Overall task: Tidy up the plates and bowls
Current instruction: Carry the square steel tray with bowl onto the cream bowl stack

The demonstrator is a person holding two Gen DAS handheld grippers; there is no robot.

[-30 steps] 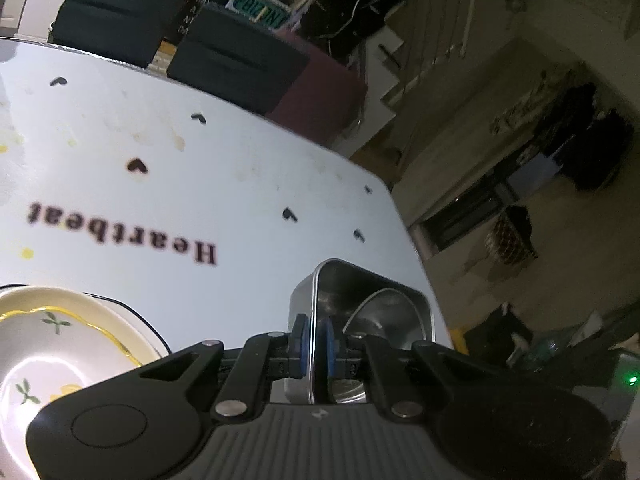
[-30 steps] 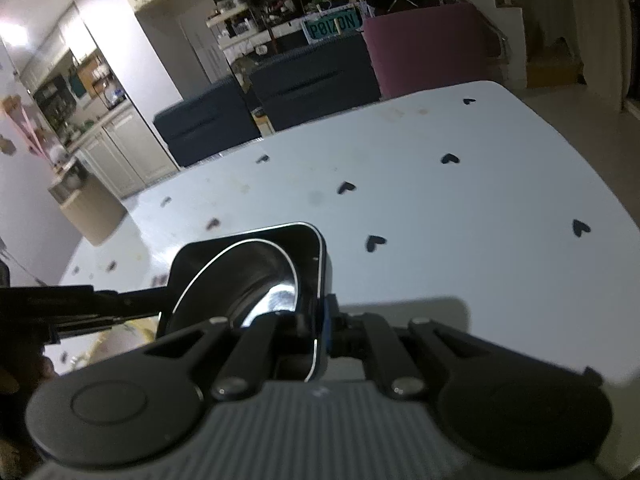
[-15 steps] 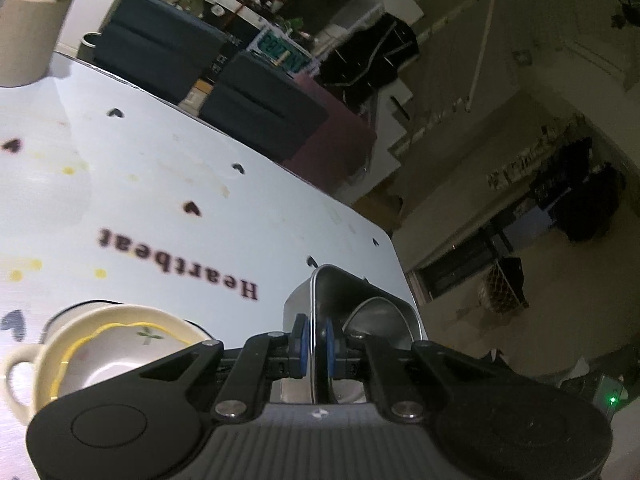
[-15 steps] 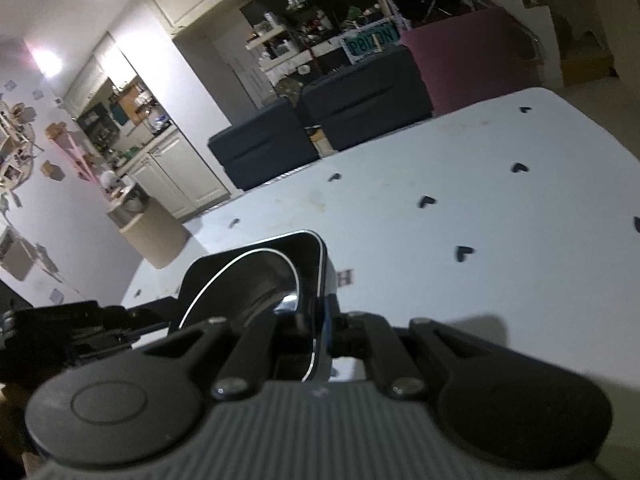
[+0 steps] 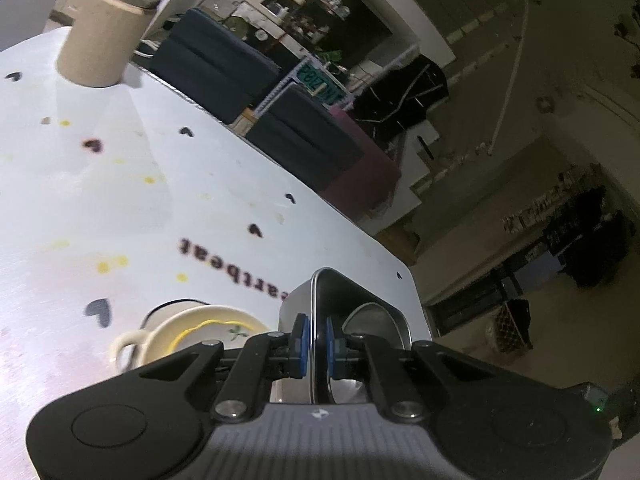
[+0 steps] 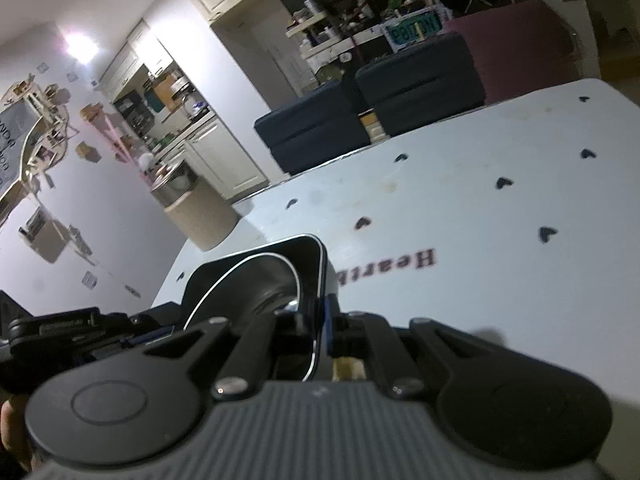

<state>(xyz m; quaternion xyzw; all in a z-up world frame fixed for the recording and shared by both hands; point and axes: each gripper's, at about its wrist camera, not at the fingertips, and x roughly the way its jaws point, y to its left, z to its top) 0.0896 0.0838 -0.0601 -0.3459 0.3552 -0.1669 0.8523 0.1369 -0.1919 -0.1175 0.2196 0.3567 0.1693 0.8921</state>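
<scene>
A rectangular steel tray with a round metal bowl inside is held above the white table. My left gripper is shut on the tray's left rim. My right gripper is shut on the same tray at its right rim; the bowl shows inside. A cream bowl with a yellow line and green sprigs sits on a white handled dish on the table, left of the tray. The left gripper's body shows at the left of the right wrist view.
A beige canister with a metal lid stands at the table's far left corner; it also shows in the right wrist view. Dark blue seats and a maroon one stand behind the table. The table's right edge is beside the tray.
Both grippers have lifted the tray with the bowl and tilted upward. The table and the cream bowl now lie lower and farther away; the canister has come into view.
</scene>
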